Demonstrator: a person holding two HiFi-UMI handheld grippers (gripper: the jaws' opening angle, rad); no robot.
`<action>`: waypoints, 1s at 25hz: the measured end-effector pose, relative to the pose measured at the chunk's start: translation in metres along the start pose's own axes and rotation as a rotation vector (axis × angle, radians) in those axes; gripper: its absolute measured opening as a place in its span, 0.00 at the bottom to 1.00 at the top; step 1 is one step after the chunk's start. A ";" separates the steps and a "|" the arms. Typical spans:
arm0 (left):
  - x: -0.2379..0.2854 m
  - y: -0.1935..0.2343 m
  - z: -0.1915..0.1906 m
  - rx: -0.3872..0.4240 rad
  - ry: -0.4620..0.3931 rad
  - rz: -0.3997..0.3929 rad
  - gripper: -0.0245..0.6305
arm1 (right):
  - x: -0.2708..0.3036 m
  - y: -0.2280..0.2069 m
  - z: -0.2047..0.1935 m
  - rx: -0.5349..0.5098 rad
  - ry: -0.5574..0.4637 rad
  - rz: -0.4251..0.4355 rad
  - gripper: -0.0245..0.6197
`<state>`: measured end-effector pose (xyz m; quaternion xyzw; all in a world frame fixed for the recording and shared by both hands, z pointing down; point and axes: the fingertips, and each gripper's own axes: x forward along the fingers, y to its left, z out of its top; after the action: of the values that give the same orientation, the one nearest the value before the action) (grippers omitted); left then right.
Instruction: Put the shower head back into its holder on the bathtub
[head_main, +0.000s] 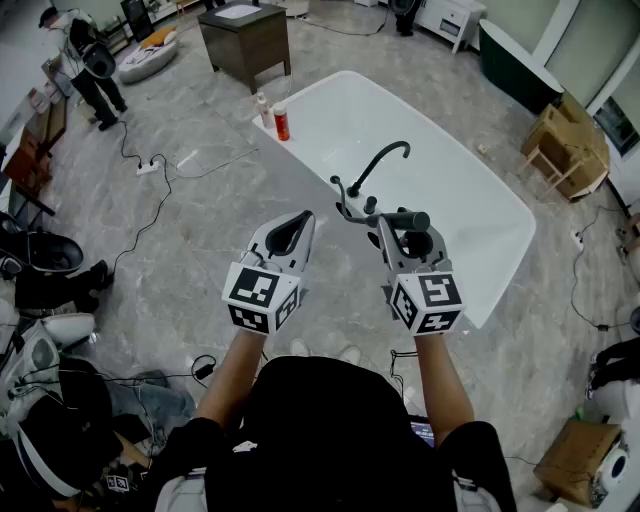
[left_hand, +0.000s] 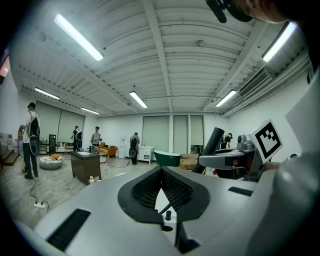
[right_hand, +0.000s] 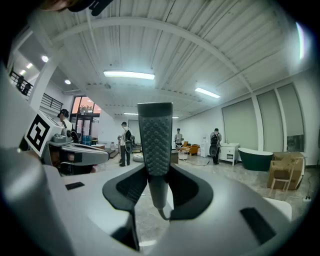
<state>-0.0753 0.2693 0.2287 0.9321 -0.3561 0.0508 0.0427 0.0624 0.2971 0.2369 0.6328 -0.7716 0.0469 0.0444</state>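
The shower head (head_main: 405, 219) is found just right of centre in the head view, lying crosswise over the near rim of the white bathtub (head_main: 450, 160), and it is clamped in the right gripper (head_main: 396, 230). In the right gripper view the shower head's (right_hand: 156, 140) studded face is seen standing upright between the jaws of the right gripper (right_hand: 157, 181), which are closed on its narrower neck, probably so that the hose end below is left free. It is held close to the black faucet (head_main: 385, 160) and the small dark fittings (head_main: 347, 208) at the faucet's base, where the holder is presumably to be found; which fitting is the holder cannot be made out. The head is judged not yet seated. The left gripper (head_main: 299, 220) is kept just left of centre, apart from the tub; its jaws are drawn together on nothing, as the left gripper view (left_hand: 161, 172) shows, apparently so that it is kept out of the way.
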 end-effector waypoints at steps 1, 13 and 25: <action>0.001 -0.001 -0.001 -0.001 -0.001 0.002 0.06 | 0.000 -0.001 -0.001 0.005 0.000 0.002 0.25; 0.007 -0.026 -0.008 -0.013 -0.003 0.053 0.06 | -0.012 -0.020 -0.009 0.013 0.005 0.059 0.25; 0.005 -0.028 -0.018 -0.024 0.012 0.124 0.06 | -0.004 -0.026 -0.016 0.017 0.007 0.117 0.25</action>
<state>-0.0542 0.2893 0.2462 0.9074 -0.4134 0.0549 0.0527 0.0889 0.2984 0.2525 0.5869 -0.8067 0.0582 0.0386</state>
